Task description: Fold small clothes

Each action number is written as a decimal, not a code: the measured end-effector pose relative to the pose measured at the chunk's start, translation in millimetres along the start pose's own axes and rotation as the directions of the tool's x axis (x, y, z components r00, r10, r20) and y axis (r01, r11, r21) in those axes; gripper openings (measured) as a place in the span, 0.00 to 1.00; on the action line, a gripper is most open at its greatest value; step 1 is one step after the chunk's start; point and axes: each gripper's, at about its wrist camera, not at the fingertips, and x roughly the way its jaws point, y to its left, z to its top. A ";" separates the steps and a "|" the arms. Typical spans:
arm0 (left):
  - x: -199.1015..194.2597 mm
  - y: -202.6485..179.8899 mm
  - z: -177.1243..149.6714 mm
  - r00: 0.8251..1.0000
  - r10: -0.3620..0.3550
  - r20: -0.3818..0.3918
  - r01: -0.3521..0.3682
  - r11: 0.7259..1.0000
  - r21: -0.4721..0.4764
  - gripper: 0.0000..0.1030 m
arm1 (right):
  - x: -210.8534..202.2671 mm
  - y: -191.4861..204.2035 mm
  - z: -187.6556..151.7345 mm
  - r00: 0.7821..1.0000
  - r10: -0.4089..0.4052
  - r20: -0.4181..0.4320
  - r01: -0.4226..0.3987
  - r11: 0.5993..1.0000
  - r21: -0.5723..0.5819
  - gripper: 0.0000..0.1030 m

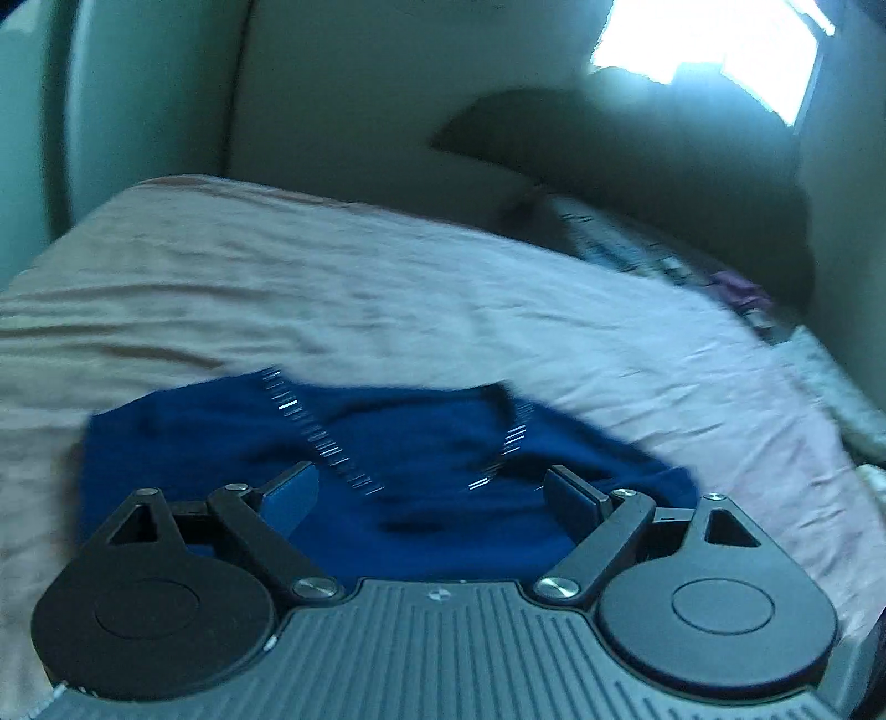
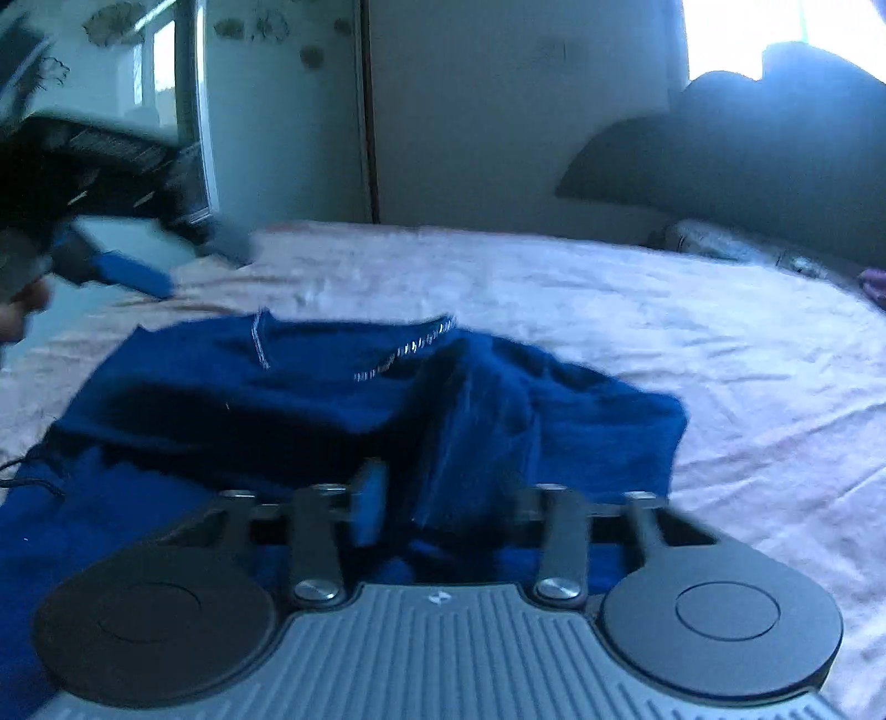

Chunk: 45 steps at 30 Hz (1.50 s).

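A dark blue knitted garment point(image 1: 387, 476) with white stitching along its neckline lies on the pale pink bedsheet point(image 1: 332, 288). My left gripper point(image 1: 432, 490) is open, its fingers wide apart above the garment with nothing between them. It also shows at the far left of the right wrist view point(image 2: 111, 266), raised over the bed. In the right wrist view the garment point(image 2: 332, 410) is bunched, and a raised fold of it point(image 2: 470, 443) sits between the fingers of my right gripper point(image 2: 448, 498). The right finger is hidden by cloth and blur.
A dark headboard point(image 2: 720, 160) and a patterned pillow point(image 1: 626, 249) are at the far right of the bed. A pale wardrobe door point(image 2: 498, 111) stands behind the bed. A bright window point(image 1: 709, 50) is at the upper right.
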 end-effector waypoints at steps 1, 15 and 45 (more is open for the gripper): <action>0.1 6.5 -3.4 1.000 0.010 -0.004 -0.010 1.000 -0.002 0.86 | 4.2 -2.1 -0.1 1.000 -0.003 -0.013 0.004 1.000 0.012 0.07; 13.3 46.8 -21.1 0.992 0.115 -0.044 -0.116 0.993 -0.026 0.86 | 7.9 -122.0 45.6 0.994 -0.078 -0.071 0.100 0.909 0.404 0.13; -13.5 66.4 -99.1 0.966 0.260 -0.007 -0.251 0.941 0.225 0.90 | 36.0 -134.9 -18.6 0.985 0.147 0.087 -0.157 0.574 0.804 0.25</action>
